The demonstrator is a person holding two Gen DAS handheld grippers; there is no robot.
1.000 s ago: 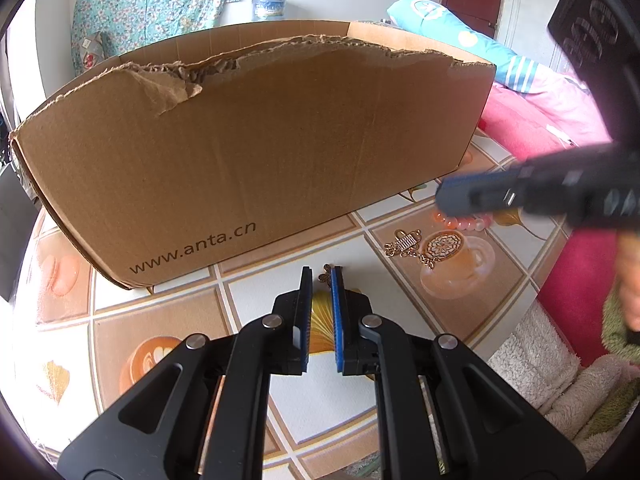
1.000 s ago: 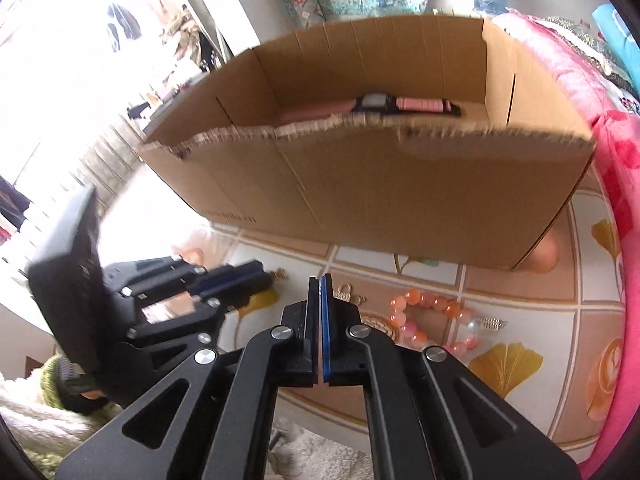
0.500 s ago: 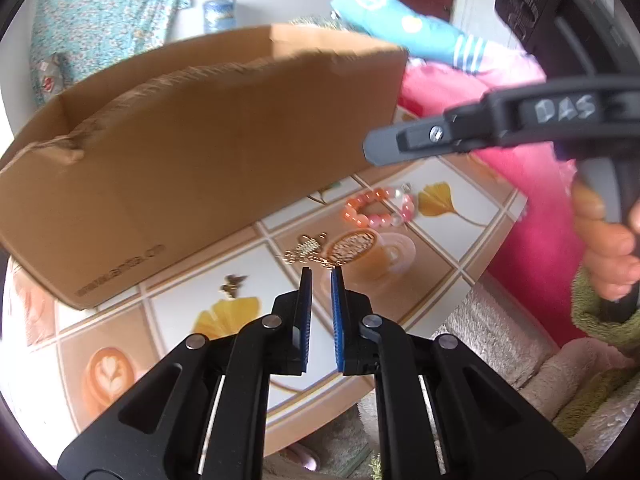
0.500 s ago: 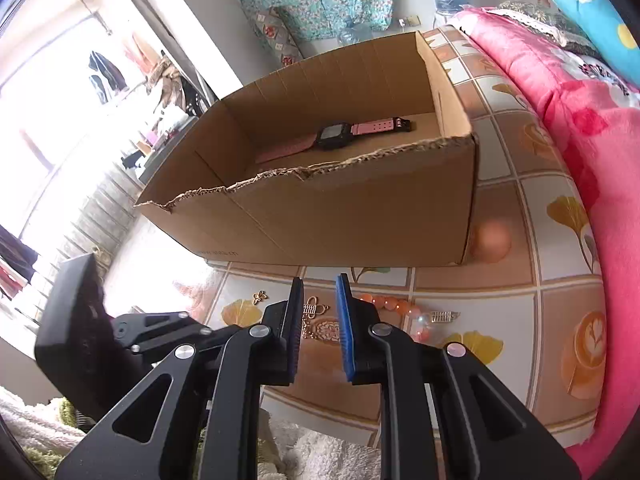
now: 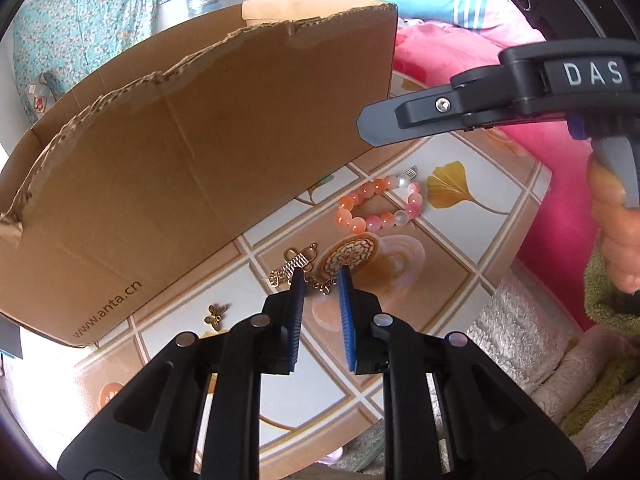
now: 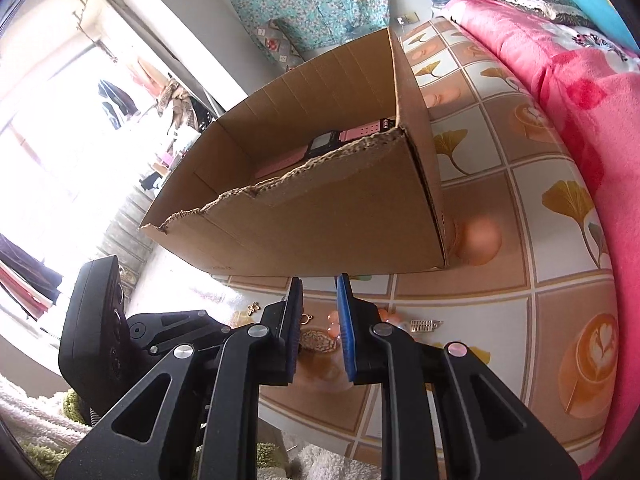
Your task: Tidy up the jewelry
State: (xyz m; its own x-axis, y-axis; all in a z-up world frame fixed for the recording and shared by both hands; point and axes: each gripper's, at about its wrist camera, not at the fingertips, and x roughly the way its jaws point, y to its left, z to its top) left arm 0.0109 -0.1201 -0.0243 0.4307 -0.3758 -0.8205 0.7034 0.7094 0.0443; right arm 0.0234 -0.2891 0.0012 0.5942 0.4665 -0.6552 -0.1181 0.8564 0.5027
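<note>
Left tool (image 5: pixel 320 276) above gold chain (image 5: pixel 296 266), beside cardboard box (image 5: pixel 192 152)

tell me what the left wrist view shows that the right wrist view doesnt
Left wrist only: the www.anta.cn print on the box and a hand on the right gripper's handle.

Right wrist only: the pink watch inside the box and a bright window.

Both: the box, bead bracelet, gold butterfly charm, tiled table, and both grippers, left opening with nothing between its jaws, right open and empty.
</note>
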